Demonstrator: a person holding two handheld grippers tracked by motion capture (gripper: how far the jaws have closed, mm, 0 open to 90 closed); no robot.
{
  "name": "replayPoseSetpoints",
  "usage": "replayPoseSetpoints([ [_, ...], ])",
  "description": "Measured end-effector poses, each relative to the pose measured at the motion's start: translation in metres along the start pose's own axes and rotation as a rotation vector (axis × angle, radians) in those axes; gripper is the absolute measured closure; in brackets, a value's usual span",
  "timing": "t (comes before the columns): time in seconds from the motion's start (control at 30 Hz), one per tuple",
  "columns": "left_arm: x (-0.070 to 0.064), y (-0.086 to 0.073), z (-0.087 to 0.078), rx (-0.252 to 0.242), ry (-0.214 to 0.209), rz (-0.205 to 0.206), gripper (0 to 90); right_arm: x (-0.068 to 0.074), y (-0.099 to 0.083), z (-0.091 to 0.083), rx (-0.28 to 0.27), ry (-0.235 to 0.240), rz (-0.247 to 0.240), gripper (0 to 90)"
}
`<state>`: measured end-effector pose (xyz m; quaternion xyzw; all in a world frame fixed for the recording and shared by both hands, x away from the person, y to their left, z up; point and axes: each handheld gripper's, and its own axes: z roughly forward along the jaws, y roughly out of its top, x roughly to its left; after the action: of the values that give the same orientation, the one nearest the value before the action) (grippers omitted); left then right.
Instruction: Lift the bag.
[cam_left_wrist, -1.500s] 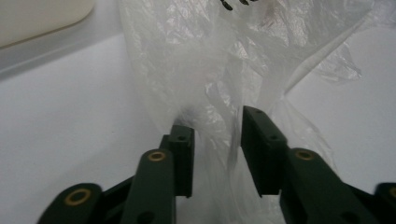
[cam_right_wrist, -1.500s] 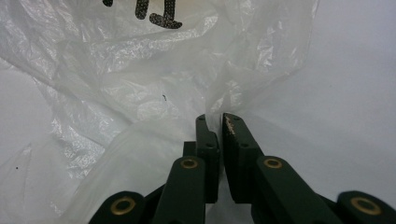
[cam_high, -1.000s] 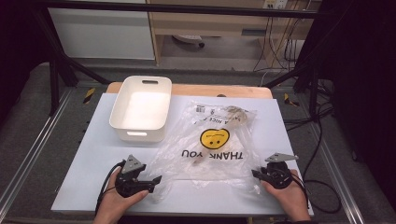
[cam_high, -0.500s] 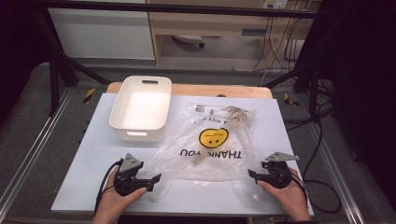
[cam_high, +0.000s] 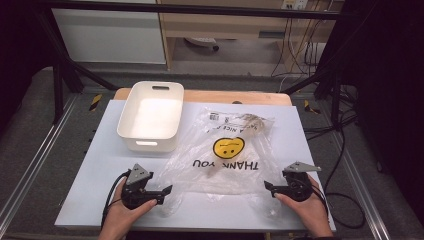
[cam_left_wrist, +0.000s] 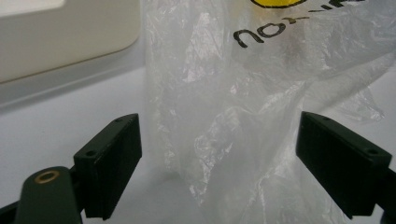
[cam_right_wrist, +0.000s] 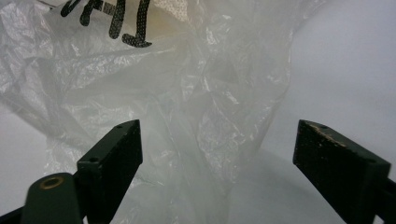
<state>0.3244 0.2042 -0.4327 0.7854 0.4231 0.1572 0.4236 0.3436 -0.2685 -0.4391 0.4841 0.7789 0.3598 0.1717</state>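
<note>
Clear plastic bag flat on the surface, both hand-held grippers at its near corners, jaws wide.

White surface (cam_high: 100, 150) carries a white bin (cam_high: 151, 116) at far left and the plastic bag (cam_high: 225, 155) right of it, printed with a yellow smiley and "THANK YOU", some items inside at its far end. Bag's near edge lies between the two grippers. Left hand-held gripper (cam_high: 167, 190) sits at the bag's near-left corner; in the left gripper view crumpled film (cam_left_wrist: 219, 140) stands between the spread jaws, neither jaw pressing it. Right hand-held gripper (cam_high: 267, 186) sits at the near-right corner; in the right gripper view a fold of bag (cam_right_wrist: 210, 121) rises between its jaws, also wide apart, nothing gripped.
</note>
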Motion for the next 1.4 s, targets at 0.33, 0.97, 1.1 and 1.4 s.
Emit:
replayPoseSetpoints([
  [0.33,-0.001,0.002,0.0,-0.018,-0.012,0.003,11.6,0.001,0.005,-0.001,-0.055,0.006,0.034,6.6],
  [0.97,0.013,0.01,-0.017,-0.107,0.022,-0.052,11.2,0.004,0.012,-0.007,-0.169,0.008,0.019,5.2],
  [1.1,0.019,0.012,-0.024,-0.133,0.027,-0.066,11.0,0.002,0.013,-0.008,-0.191,0.002,0.033,5.1],
  [1.4,0.038,0.012,-0.043,-0.181,0.059,-0.097,10.9,-0.002,0.014,-0.012,-0.223,-0.012,0.05,5.2],
])
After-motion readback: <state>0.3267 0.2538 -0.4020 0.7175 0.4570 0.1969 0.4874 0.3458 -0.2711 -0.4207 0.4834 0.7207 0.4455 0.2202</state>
